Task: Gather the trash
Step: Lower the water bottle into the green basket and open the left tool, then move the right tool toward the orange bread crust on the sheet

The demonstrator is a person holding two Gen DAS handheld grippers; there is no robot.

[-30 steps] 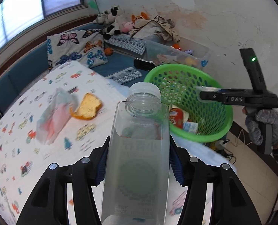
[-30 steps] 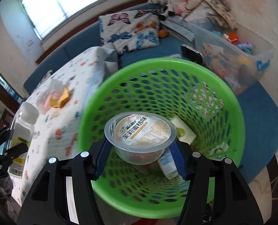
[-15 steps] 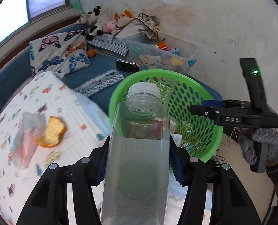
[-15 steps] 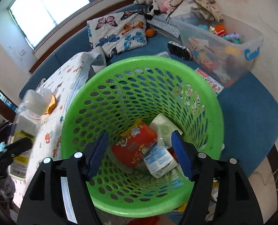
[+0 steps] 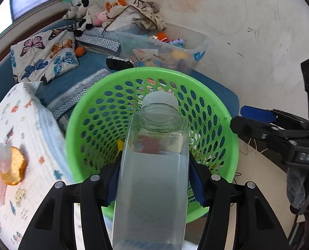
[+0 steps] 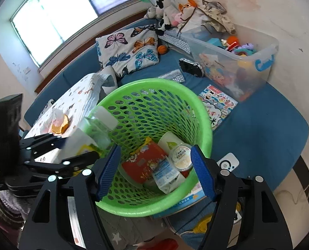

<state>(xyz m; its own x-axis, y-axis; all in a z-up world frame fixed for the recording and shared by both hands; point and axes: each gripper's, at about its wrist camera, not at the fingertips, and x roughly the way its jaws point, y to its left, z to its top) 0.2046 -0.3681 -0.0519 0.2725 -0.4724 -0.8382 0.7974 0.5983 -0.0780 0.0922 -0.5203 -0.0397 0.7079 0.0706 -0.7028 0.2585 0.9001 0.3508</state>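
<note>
Left gripper (image 5: 154, 177): clamped on a clear square plastic bottle (image 5: 152, 179) with a white cap, held over the green perforated plastic basket (image 5: 227, 129).
Right gripper (image 6: 152, 170): apart, empty, above the basket.
Basket: wrappers, a sealed cup (image 6: 180, 159).
Surface (image 5: 19, 125): cartoon-print cloth, orange wrapper.
Room: blue couch, toy bin, scuffed wall.

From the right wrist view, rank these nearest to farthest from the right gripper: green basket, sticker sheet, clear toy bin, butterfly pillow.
From the right gripper:
1. Green basket, directly under it.
2. Sticker sheet, just beyond the rim, right.
3. Clear toy bin, farther right, by the wall.
4. Butterfly pillow, far back, left.
</note>
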